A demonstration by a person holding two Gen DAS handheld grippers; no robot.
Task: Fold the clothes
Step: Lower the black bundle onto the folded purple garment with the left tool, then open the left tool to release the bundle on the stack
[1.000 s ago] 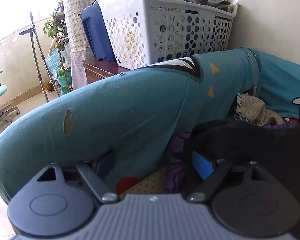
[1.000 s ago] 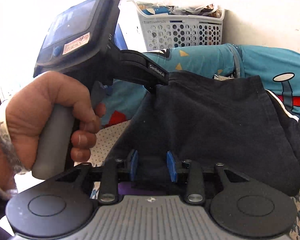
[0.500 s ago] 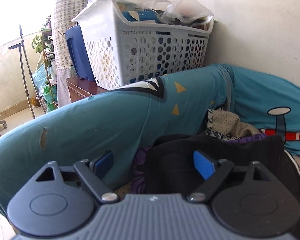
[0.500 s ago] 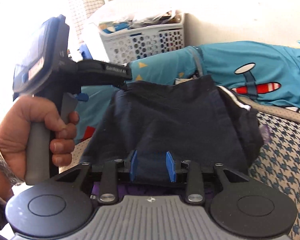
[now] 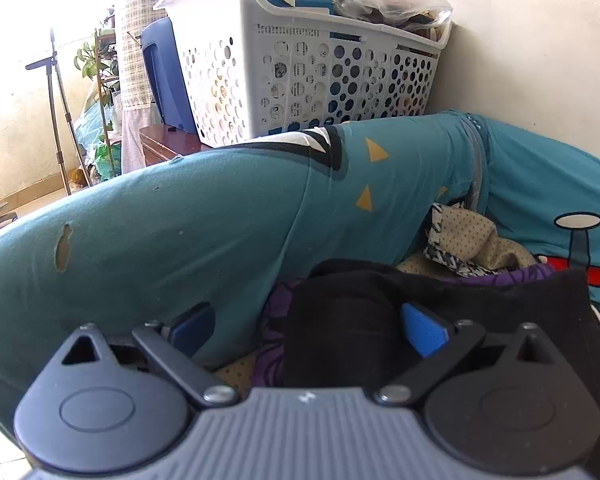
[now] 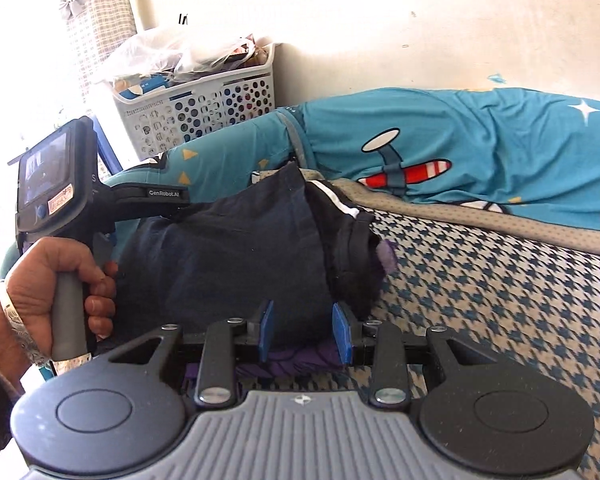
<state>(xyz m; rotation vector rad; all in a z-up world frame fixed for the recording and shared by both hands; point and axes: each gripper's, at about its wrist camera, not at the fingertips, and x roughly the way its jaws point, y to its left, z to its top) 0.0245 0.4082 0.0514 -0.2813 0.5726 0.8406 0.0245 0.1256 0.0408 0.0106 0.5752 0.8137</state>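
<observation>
A dark navy garment (image 6: 236,260) lies folded in a bundle on the bed, on top of a purple cloth (image 6: 300,360). My right gripper (image 6: 304,332) is shut on the garment's near edge, and dark cloth fills the gap between its blue pads. In the left wrist view the same garment (image 5: 440,312) lies low and to the right. My left gripper (image 5: 307,332) stands wide with its jaws opening. Its right pad hovers over the dark cloth and nothing is pressed between the pads. A hand (image 6: 60,276) holds the left gripper's handle at the garment's far left side.
A teal cushion (image 5: 180,220) with a small tear lies just beyond the garment, and another teal one with a plane print (image 6: 460,140) runs along the wall. A white laundry basket (image 5: 300,72) stands behind them. A houndstooth cover (image 6: 500,300) spreads to the right. Crumpled spotted cloth (image 5: 472,236) lies by the cushions.
My left jaws have spread wider and the dark garment's edge has left them. My right gripper has swung and rolled with the garment, which now sits bunched into a narrower bundle.
</observation>
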